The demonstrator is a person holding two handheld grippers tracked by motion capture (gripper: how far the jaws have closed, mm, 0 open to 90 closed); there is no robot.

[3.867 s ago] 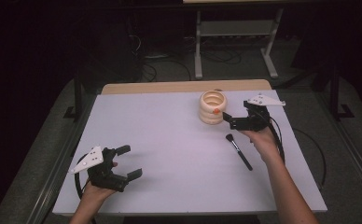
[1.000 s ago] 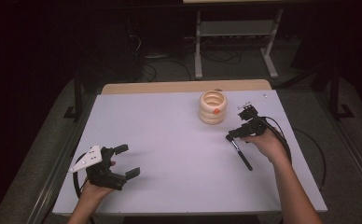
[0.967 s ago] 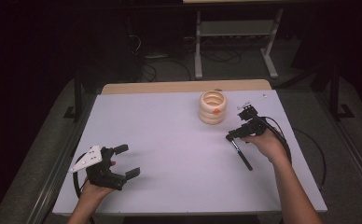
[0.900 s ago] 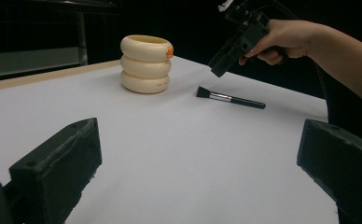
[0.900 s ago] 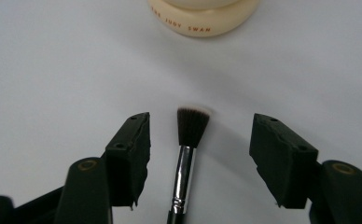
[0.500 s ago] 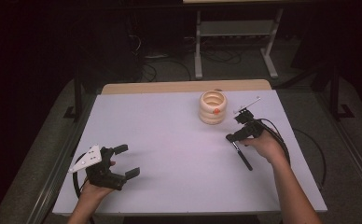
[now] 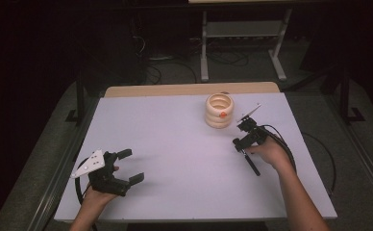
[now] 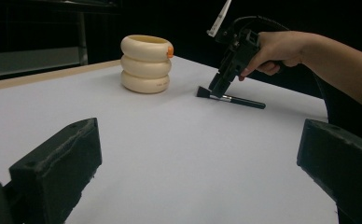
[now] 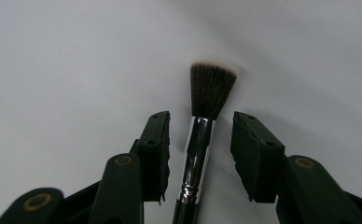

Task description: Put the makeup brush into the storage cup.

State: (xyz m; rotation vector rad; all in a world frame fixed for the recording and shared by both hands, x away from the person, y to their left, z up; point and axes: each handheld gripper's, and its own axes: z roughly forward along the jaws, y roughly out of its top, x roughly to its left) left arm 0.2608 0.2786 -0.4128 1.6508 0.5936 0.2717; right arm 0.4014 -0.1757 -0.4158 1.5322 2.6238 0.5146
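A black make-up brush [image 7: 253, 166] with a silver ferrule lies on the white table [image 7: 175, 139], right of the middle. My right gripper [image 7: 237, 143] points down over its bristle end. In the right gripper view the jaws straddle the ferrule of the brush [image 9: 210, 88] with a gap on both sides. The right gripper [image 9: 200, 135] has just been closing, and its pads stand clear of the brush. My left gripper [image 7: 132, 166] rests open and empty near the front left. The left gripper view shows the brush [image 8: 237, 100] under the right gripper [image 8: 215, 88].
A cream stack of three rings [image 7: 219, 110] with an orange spot stands just behind and left of the right hand, also seen as the ring stack [image 8: 145, 64]. Cables trail from both grippers. Beyond the far edge is a dark floor with a metal stand [image 7: 242, 33].
The right gripper has come from beside the ring stack to the brush, sunk a little over it, and its jaws have narrowed around the ferrule. The left gripper has kept still.
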